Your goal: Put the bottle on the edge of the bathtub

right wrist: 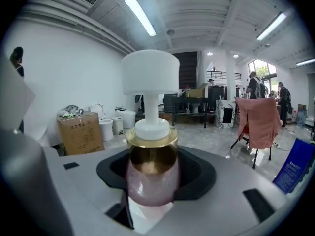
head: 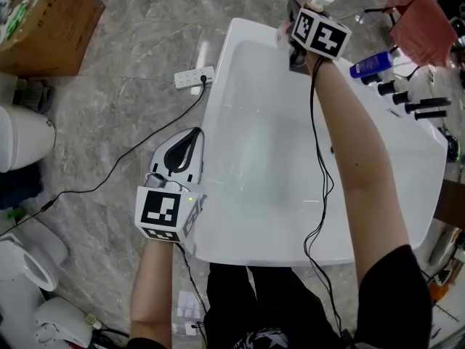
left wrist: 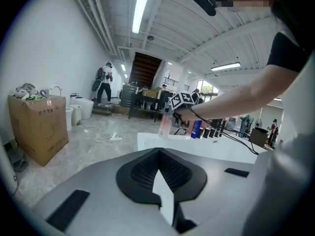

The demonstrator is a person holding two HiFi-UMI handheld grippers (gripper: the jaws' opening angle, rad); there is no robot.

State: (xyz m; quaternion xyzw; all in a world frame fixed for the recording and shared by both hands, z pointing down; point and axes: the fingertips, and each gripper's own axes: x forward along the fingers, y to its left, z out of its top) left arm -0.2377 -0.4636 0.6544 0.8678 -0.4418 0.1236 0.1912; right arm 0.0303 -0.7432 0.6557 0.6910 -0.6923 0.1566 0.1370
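Now, pink bottle (right wrist: 152, 168) in right tongs (right wrist: 153, 196)

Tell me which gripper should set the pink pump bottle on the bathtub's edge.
Right. The right gripper grips the pink pump bottle at the white bathtub's far rim; the left gripper is empty, far from it.

I can read no text with certainty. The cardboard box (left wrist: 42, 124) carries a short line of dark characters on its side, but they are too blurred for me. The blue bottle (right wrist: 294, 168) has white print and the pink bottle (left wrist: 164, 127) a pale label, both too small to read.
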